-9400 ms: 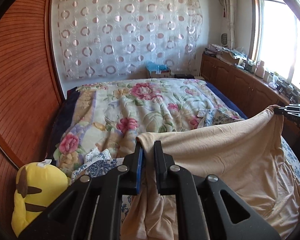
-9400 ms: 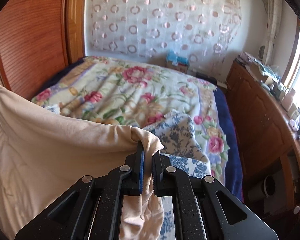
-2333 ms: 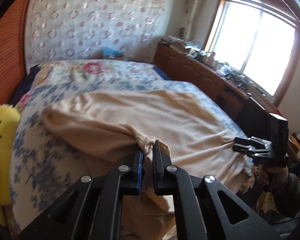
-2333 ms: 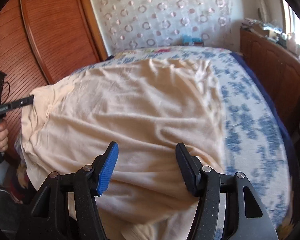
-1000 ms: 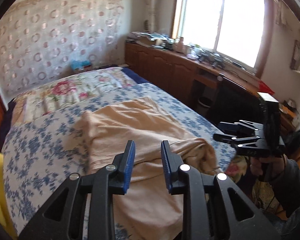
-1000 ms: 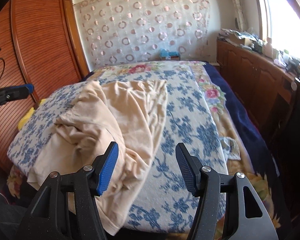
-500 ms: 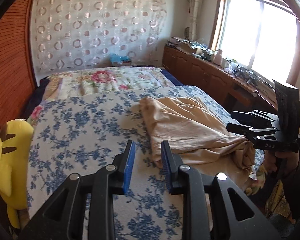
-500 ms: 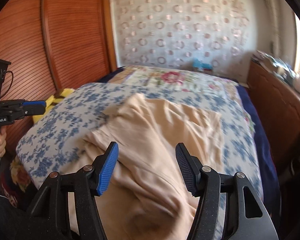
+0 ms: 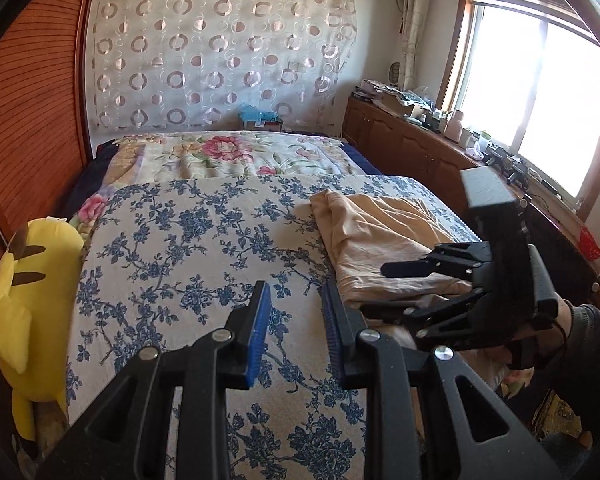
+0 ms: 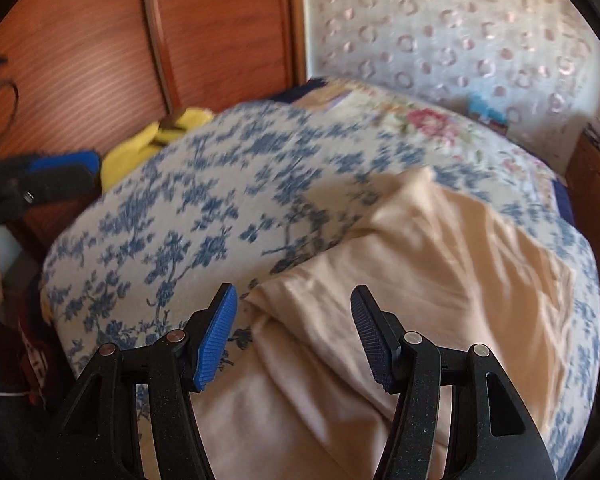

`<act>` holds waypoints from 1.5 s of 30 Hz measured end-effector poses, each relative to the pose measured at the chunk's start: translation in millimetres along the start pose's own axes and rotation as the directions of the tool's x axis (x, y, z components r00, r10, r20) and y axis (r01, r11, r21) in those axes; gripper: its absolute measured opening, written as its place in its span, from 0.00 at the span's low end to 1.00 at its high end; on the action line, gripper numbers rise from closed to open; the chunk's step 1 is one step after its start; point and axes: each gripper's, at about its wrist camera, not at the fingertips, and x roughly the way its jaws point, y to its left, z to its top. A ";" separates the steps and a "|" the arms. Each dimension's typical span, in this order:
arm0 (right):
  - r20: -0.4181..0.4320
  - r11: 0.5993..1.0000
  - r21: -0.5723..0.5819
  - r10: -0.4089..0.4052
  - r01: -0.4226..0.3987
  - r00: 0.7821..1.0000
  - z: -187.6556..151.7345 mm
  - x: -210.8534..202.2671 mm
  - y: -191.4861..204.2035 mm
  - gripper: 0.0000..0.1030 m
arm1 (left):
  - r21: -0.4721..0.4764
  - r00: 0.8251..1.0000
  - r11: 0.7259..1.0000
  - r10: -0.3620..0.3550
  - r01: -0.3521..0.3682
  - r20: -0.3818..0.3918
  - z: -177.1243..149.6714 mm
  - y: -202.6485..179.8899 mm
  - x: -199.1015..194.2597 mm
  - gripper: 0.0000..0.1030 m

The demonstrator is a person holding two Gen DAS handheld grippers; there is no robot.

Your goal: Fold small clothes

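The peach cloth (image 9: 374, 236) is lying on the bed (image 9: 188, 248), bunched up along the bed's right edge near the foot. It is lying in a long, wrinkly strip with soft bumps, not in a neat flat square. Part of it is hanging over the front edge of the bed, as the right wrist view (image 10: 440, 272) is showing.

The left gripper (image 9: 294, 320) is hovering over the blue flower sheet, just beside the cloth. Its fingers are spread apart and are holding nothing. The right gripper (image 10: 294, 332) is hovering right over the near end of the cloth. Its fingers are spread wide too, with nothing between them. Neither one is touching the cloth, as far as the pictures are showing.

The job is looking only partly done. The cloth seems to be doubled over on itself, but it is still lumpy. It probably needs smoothing and at least one more fold to become small and tidy.

A yellow plush toy (image 9: 18, 288) is sitting at the left edge of the bed, well away from the cloth.
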 end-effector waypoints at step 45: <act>-0.060 0.817 0.267 -0.515 0.511 0.855 -14.9 -70.6 -237.4 0.36 | 0.051 0.990 0.994 -0.090 0.096 -0.108 -24.3 -39.6 37.7 0.23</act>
